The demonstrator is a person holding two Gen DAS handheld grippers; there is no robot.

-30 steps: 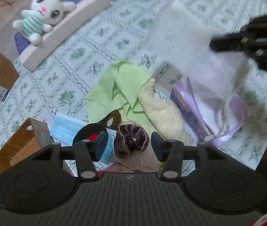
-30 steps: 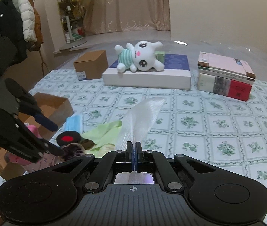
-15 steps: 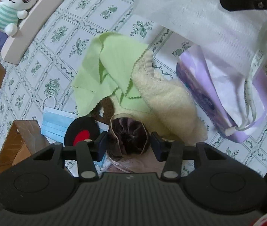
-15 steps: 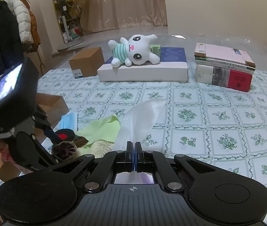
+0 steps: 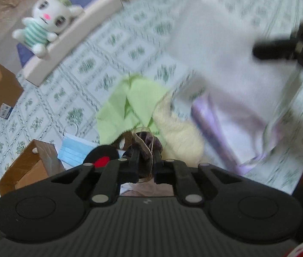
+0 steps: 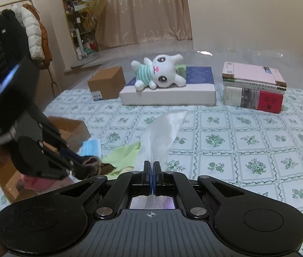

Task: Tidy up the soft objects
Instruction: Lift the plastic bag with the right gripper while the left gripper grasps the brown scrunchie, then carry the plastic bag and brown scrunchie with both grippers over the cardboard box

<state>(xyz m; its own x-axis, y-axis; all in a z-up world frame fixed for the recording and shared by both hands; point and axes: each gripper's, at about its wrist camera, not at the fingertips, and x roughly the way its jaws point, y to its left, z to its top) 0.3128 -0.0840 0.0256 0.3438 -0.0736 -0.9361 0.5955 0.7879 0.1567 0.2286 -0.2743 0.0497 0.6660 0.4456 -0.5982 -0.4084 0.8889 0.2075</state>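
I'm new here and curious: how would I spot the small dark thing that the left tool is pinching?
On the green-flowered tablecloth, find the lime-green cloth. At its near edge, the left tool is closing on a dark brown ruffled fabric scrunchie, the only puckered, dark bundle there.

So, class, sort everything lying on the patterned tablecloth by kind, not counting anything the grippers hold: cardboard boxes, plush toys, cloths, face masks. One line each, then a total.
Cardboard boxes: 2, closed box, open box
Plush toys: 1, rabbit
Cloths: 2, green cloth, cream fleece
Face masks: 1, blue mask
Total: 6
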